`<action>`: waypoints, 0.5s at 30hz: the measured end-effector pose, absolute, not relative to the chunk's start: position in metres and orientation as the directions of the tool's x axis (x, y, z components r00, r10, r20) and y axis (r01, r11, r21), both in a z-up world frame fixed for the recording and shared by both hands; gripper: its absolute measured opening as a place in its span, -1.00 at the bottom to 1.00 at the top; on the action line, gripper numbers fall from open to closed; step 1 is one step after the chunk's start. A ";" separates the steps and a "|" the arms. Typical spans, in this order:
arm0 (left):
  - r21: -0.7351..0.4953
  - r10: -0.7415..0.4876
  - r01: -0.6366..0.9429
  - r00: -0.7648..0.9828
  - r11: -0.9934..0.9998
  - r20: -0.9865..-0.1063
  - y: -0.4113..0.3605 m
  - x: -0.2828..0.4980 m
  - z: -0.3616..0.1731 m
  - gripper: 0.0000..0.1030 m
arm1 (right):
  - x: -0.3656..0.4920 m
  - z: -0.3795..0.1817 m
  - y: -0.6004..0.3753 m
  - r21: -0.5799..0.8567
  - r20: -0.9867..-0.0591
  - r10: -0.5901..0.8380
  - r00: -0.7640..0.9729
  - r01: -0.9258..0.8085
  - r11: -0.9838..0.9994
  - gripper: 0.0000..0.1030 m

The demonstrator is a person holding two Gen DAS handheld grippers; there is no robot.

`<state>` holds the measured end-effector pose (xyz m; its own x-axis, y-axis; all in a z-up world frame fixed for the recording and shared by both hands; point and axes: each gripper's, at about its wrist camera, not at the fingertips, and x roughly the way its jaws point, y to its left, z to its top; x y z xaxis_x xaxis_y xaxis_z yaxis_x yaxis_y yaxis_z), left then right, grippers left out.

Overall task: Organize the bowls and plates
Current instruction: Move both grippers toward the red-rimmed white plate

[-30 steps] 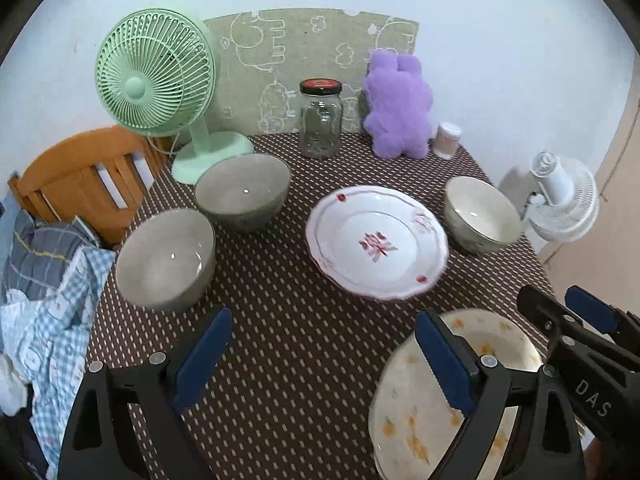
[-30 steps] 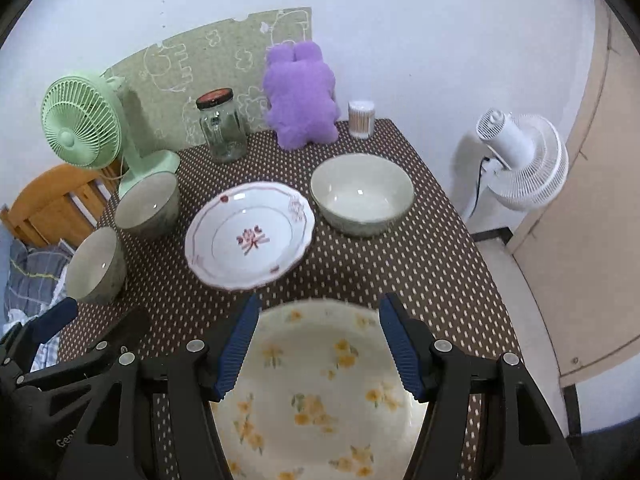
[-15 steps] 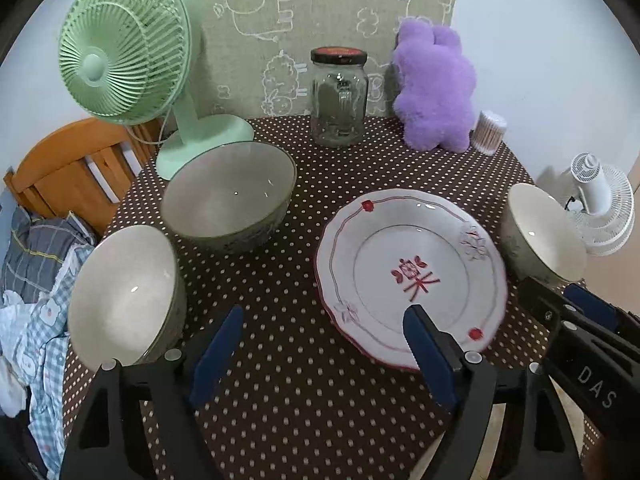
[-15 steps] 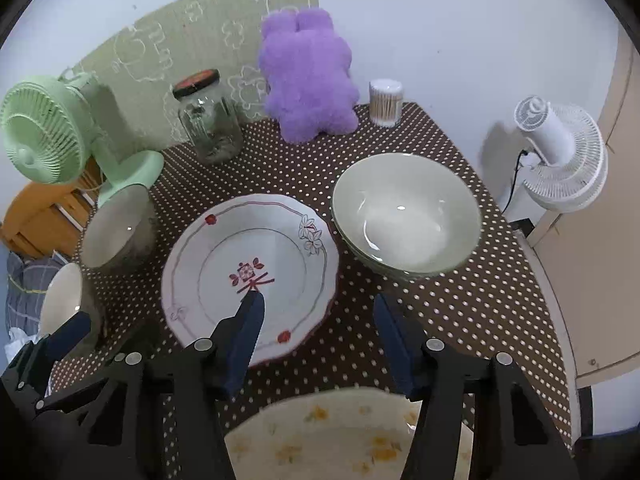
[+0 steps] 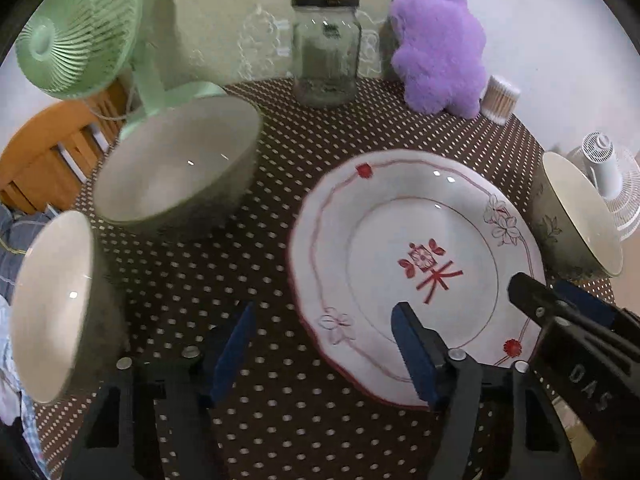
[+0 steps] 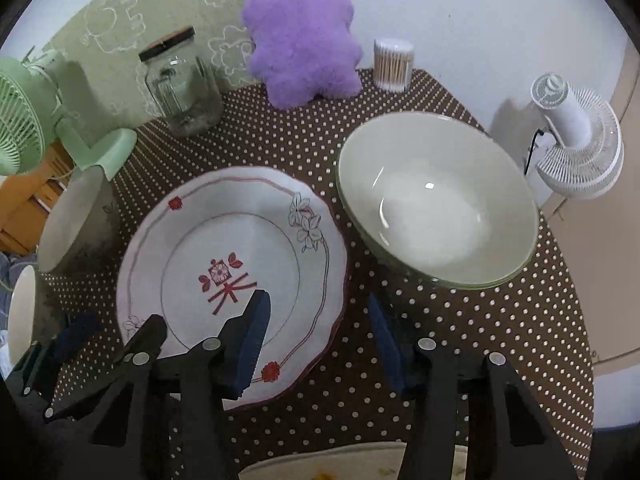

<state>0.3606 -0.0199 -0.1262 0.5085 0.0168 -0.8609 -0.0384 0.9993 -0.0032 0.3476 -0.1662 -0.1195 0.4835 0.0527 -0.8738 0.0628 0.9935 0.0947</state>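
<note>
A white plate with red trim [image 5: 412, 264] lies mid-table; it also shows in the right wrist view [image 6: 232, 272]. My left gripper [image 5: 324, 344] is open, its jaws straddling the plate's near left rim. My right gripper [image 6: 320, 332] is open, straddling the plate's near right rim. A pale bowl [image 6: 436, 204] stands right of the plate and shows at the edge of the left wrist view [image 5: 576, 220]. Two grey bowls [image 5: 176, 164] [image 5: 52, 304] stand at the left. A yellow-flowered plate [image 6: 352, 464] peeks out below my right gripper.
At the back stand a green fan [image 5: 84, 32], a glass jar [image 5: 325, 50], a purple plush toy [image 5: 438, 42] and a cotton swab tub [image 6: 393, 65]. A white fan [image 6: 576, 140] stands off the table's right edge. A wooden chair [image 5: 48, 160] is at the left.
Both grippers moved forward and lower, from above the yellow-flowered plate to the red-trimmed plate's near rim. Both stayed open.
</note>
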 end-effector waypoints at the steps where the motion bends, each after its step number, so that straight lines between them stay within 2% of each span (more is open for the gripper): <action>1: -0.006 0.012 -0.034 0.505 0.999 -0.863 -0.022 0.362 -0.129 0.32 | 0.350 -0.122 -0.166 0.088 -0.877 0.048 0.478 0.062 0.994 -0.10; 2: -0.006 0.011 -0.031 0.500 0.999 -0.866 -0.023 0.363 -0.131 0.30 | 0.351 -0.124 -0.165 0.084 -0.879 0.045 0.475 0.061 0.995 -0.11; 4: -0.002 0.015 -0.035 0.488 0.999 -0.873 -0.024 0.365 -0.134 0.10 | 0.355 -0.127 -0.164 0.078 -0.883 0.042 0.468 0.057 0.995 -0.18; 10: -0.013 -0.002 -0.019 0.489 1.000 -0.873 -0.026 0.371 -0.136 -0.03 | 0.363 -0.136 -0.160 0.056 -0.892 0.028 0.451 0.049 0.997 -0.26; 15: -0.007 -0.004 -0.003 0.485 1.000 -0.874 -0.026 0.374 -0.136 -0.06 | 0.366 -0.139 -0.159 0.034 -0.896 0.014 0.444 0.037 0.999 -0.31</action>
<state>0.3736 -0.0264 -0.1363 0.4853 -0.0044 -0.8743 -0.0033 1.0000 -0.0069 0.3657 -0.1593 -0.1393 0.4443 0.0136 -0.8958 0.0371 0.9987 0.0336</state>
